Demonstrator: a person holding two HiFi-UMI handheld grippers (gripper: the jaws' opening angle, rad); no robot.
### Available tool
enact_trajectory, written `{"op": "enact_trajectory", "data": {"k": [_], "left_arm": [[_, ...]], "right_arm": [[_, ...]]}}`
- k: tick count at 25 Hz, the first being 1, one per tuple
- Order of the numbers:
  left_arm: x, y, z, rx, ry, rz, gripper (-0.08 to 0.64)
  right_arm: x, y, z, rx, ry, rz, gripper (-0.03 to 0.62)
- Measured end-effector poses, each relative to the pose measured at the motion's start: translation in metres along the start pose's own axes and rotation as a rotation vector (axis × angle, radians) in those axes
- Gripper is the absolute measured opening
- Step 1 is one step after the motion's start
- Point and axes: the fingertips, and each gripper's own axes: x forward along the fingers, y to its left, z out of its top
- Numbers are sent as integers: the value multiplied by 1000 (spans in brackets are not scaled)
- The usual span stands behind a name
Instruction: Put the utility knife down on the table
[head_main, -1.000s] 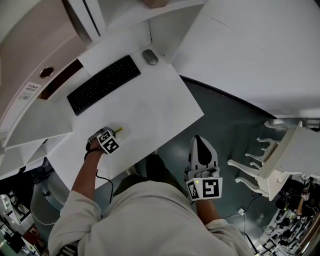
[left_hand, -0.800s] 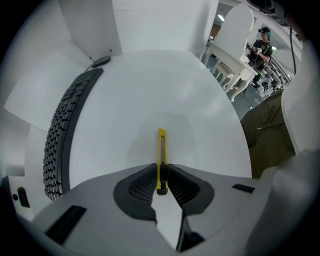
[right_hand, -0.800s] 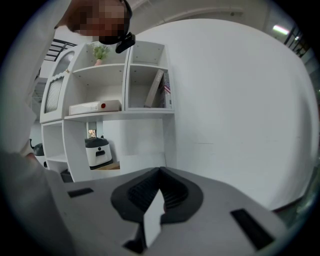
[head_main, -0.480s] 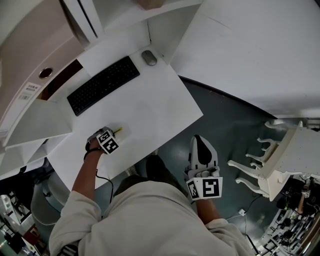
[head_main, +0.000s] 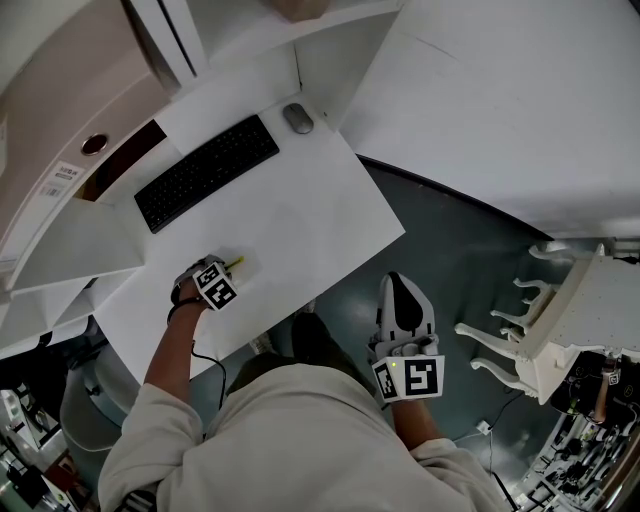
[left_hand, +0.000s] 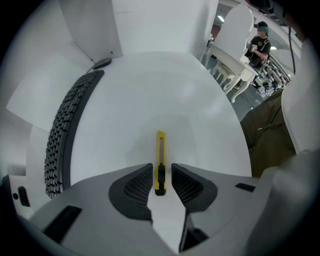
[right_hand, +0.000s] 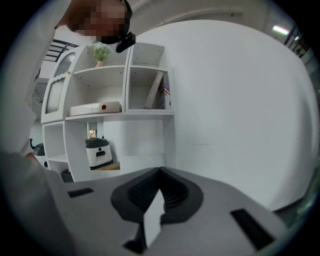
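Utility knife (left_hand: 160, 161) lies flat on the white counter (left_hand: 195, 105), its yellow body running straight away from the left gripper (left_hand: 161, 169), with the black keyboard (left_hand: 62, 132) off to one side. A moment ago the jaws pinched its near end. They have just been opening and now stand apart, with a gap on either side. The right gripper (right_hand: 160, 175) is unchanged, its jaws together and empty.

**Office desk set up inside a lab-like room**

A black keyboard (head_main: 207, 168) and a grey mouse (head_main: 298, 116) lie along the far edge of the white tabletop (head_main: 300, 220). White cubby shelves (right_hand: 107, 112) hold books (right_hand: 160, 90) and a small plant (right_hand: 100, 52). Cables and equipment (head_main: 590, 440) crowd the edge of the dark floor (head_main: 460, 250).
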Motion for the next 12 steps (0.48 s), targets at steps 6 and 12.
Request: {"op": "enact_trajectory", "data": {"k": [6,12], "left_arm": [[-5,2,1,-4,-6,14,120],[-25,6,3,-46,-57,41,120]], "right_arm": [[-1,1,1,0,-3,4,3],[-3,8,5,-3,-16,22,3]]}}
